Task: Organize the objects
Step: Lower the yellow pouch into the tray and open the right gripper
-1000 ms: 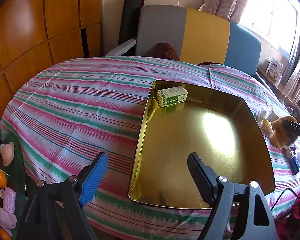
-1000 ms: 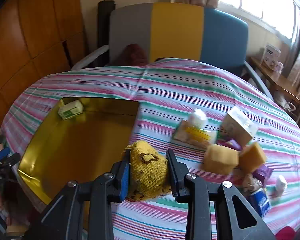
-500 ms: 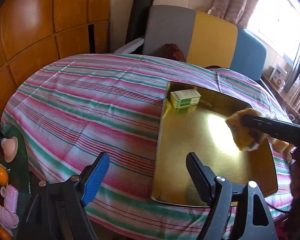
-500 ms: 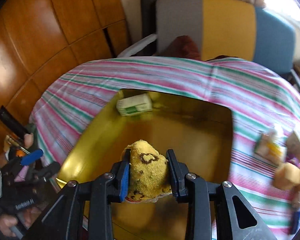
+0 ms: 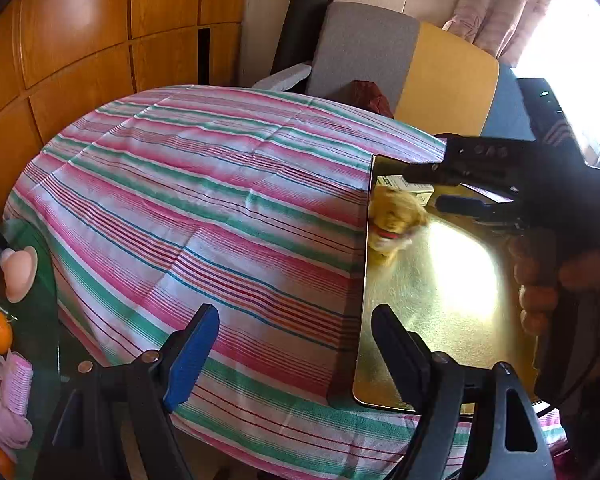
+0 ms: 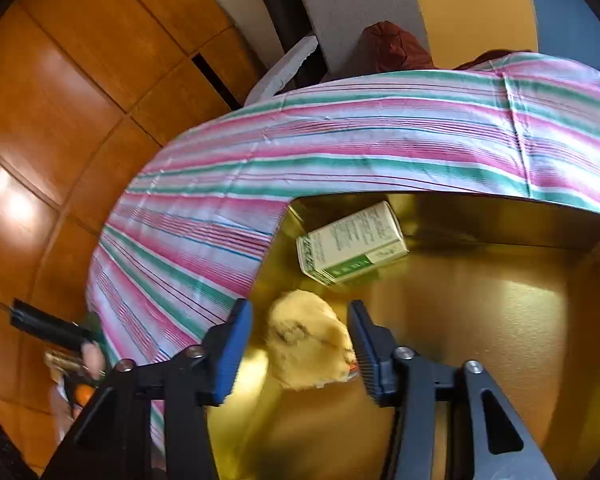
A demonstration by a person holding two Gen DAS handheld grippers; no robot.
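Note:
A yellow plush toy (image 6: 306,340) lies between the spread fingers of my right gripper (image 6: 300,340), over the left side of the gold tray (image 6: 480,300); neither pad touches it. It looks blurred in the left wrist view (image 5: 396,222), near the tray's left rim (image 5: 366,264). A green-and-white carton (image 6: 350,244) lies in the tray's far left corner, just beyond the toy. My left gripper (image 5: 296,344) is open and empty, low at the table's near edge, left of the tray. My right gripper (image 5: 424,188) reaches in from the right.
The striped tablecloth (image 5: 204,208) covers the round table. A grey, yellow and blue chair (image 5: 404,68) stands behind it, wooden panels (image 5: 80,40) to the left. Small pink and orange items (image 5: 12,352) sit on a low surface at the left.
My right gripper carried the plush toy over the tray to its left side and opened, letting it go beside the carton. The left gripper shifted left and stayed open.

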